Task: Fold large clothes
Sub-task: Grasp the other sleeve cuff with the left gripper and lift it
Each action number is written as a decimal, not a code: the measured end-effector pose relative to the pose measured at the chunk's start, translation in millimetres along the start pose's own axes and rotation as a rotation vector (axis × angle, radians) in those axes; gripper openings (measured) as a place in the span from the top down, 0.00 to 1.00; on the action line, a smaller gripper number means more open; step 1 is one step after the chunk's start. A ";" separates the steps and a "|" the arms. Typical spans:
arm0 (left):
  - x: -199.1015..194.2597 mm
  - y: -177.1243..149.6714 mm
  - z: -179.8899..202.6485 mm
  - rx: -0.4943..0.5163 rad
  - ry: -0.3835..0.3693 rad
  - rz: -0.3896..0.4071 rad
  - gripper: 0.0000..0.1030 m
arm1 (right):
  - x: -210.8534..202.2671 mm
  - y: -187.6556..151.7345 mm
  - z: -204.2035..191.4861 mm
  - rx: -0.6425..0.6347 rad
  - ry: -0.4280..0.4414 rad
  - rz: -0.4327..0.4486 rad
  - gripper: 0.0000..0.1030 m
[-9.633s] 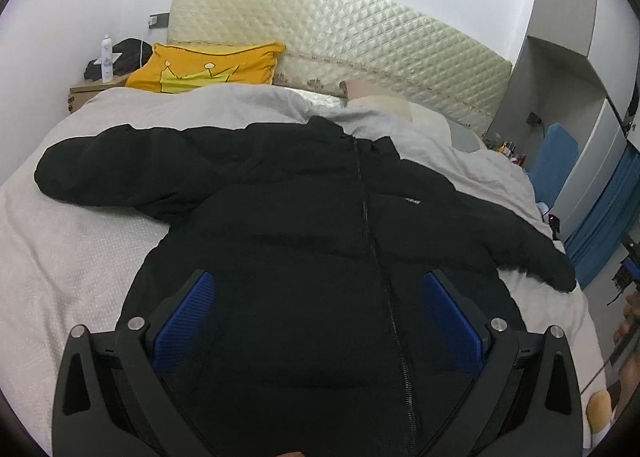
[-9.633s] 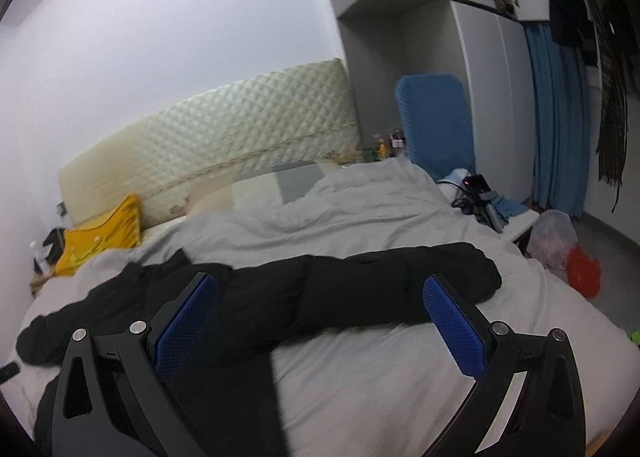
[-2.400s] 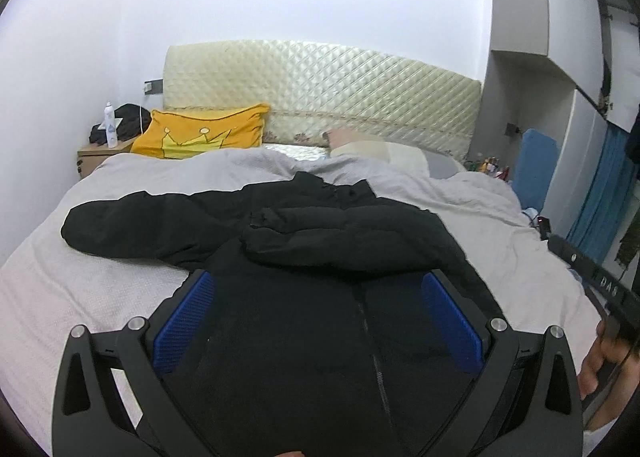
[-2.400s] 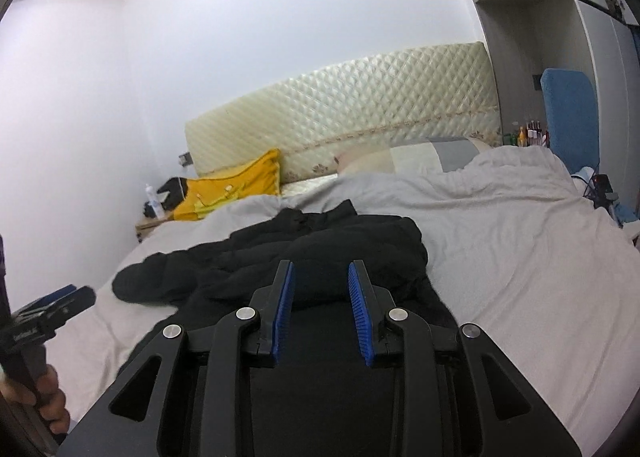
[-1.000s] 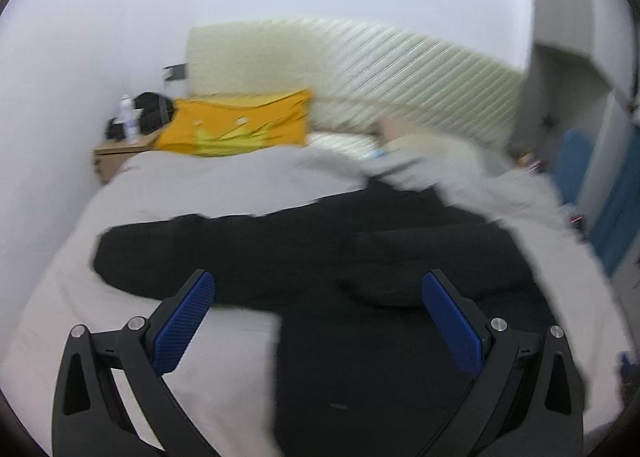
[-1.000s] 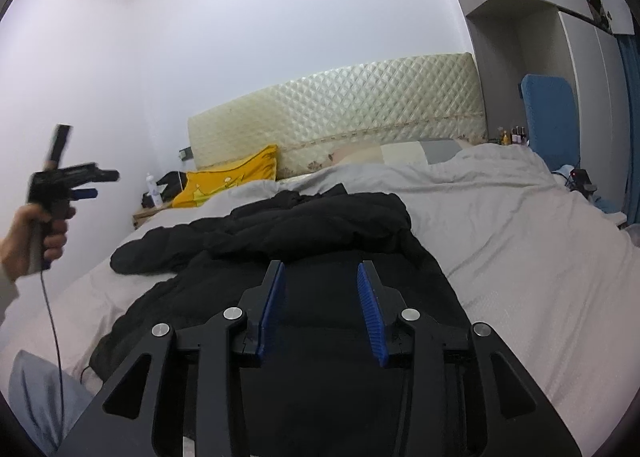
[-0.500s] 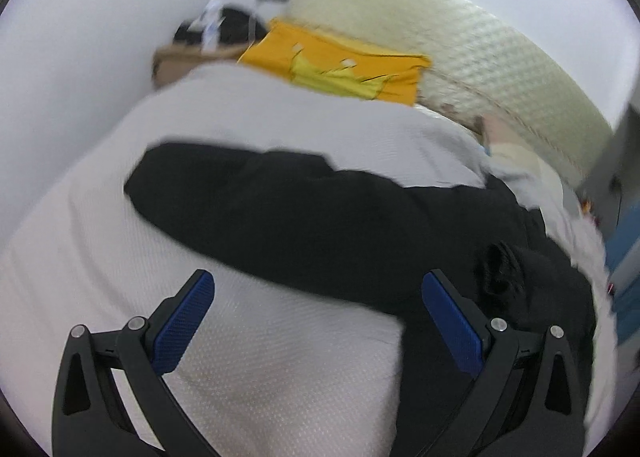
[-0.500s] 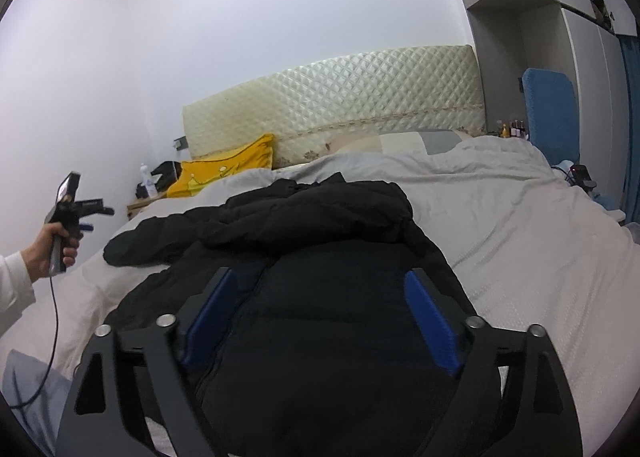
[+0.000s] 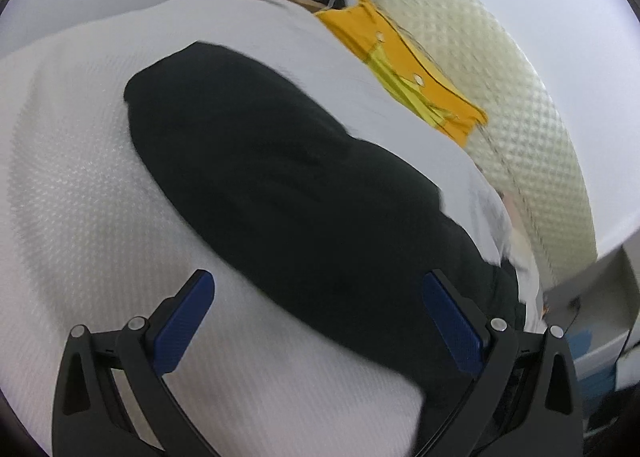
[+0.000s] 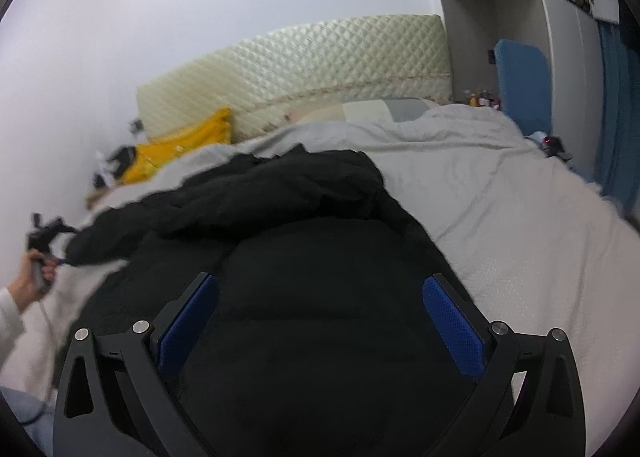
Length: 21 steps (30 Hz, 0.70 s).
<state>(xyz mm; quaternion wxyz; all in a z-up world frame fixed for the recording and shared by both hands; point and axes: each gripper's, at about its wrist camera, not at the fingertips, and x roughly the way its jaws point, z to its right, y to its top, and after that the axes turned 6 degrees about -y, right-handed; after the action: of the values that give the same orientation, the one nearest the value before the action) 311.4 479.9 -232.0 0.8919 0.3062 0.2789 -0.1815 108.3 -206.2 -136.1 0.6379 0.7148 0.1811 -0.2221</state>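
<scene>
The right gripper (image 10: 320,317) is wide open. Its two blue pads (image 10: 454,323) sit far apart and hold nothing. It hangs over the near part of the black jacket (image 10: 312,277), which fills the space between the pads.

The jacket lies flat on the bed (image 10: 520,225), on a pale cover. One sleeve (image 10: 280,185) is folded across the top of the jacket, on the far side. The other sleeve sticks out to the left.

At the end of that left sleeve is the left gripper (image 10: 44,235), small and blurry in the right wrist view. A hand (image 10: 34,275) holds its handle. The gripper is just beside the sleeve tip, but this view is too blurry to show if they touch.

The left wrist view shows more. The left gripper (image 9: 318,315) is wide open too, with its blue pads (image 9: 184,323) far apart and nothing between them but the sleeve lying below. The long sleeve (image 9: 288,177) runs from the near right up to the far left, and its rounded end rests on the white cover.

Past the jacket, a yellow pillow (image 9: 404,53) leans by the padded headboard (image 10: 312,69). A blue chair (image 10: 520,81) stands at the far right, by the wall.
</scene>
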 end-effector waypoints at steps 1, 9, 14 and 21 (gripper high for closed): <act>3.6 2.8 -5.0 -0.009 0.002 0.004 0.00 | 3.4 0.0 -3.4 -0.001 -0.007 -0.011 0.00; 28.9 23.0 -64.5 -0.181 -0.039 0.072 0.01 | 24.3 2.5 -35.4 -0.006 -0.022 -0.074 0.00; 33.4 45.2 -69.7 -0.209 -0.097 0.139 0.01 | 35.2 5.5 -50.3 0.012 -0.028 -0.103 0.00; 46.0 59.4 -64.0 -0.216 -0.111 0.144 0.46 | 39.9 21.8 -68.9 0.036 -0.017 -0.071 0.00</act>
<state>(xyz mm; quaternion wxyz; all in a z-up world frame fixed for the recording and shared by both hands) 351.9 558.6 -275.6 0.9445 0.2170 0.2243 -0.1027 159.4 -141.4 -133.8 0.6183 0.7173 0.1970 -0.2539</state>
